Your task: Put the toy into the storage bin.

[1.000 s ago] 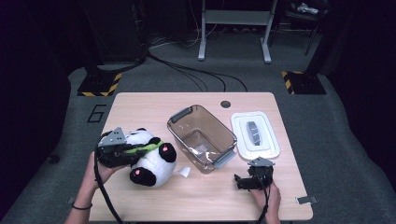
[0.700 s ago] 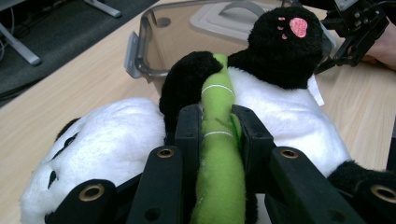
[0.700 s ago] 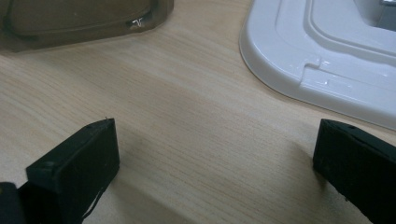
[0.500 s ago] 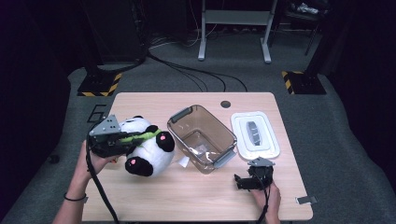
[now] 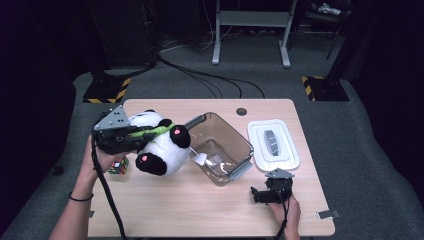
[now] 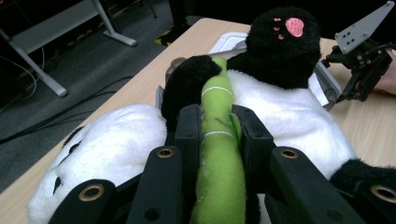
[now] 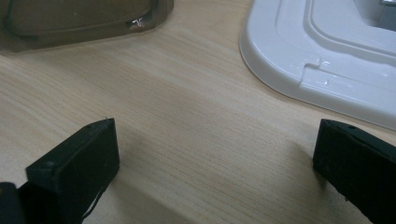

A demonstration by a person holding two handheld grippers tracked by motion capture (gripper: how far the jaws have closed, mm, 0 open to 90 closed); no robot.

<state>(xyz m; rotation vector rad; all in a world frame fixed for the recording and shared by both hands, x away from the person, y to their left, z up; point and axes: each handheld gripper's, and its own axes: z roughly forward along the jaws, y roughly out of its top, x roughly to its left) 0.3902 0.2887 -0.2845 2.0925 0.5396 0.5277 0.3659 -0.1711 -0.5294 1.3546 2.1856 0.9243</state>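
High view: the left gripper (image 5: pixel 131 136) holds the plush panda (image 5: pixel 159 144) lifted beside the open brown bin (image 5: pixel 220 148). Placing the panda in the bin appears to remain; the white lid (image 5: pixel 273 144) lies apart on the table (image 5: pixel 200 210).

Left gripper view: the jaws pinch the panda's green bamboo stalk (image 6: pixel 216 154).

Right gripper view: the right gripper (image 7: pixel 215 168) rests on the table, jaws spread wide, holding nothing, near the lid.
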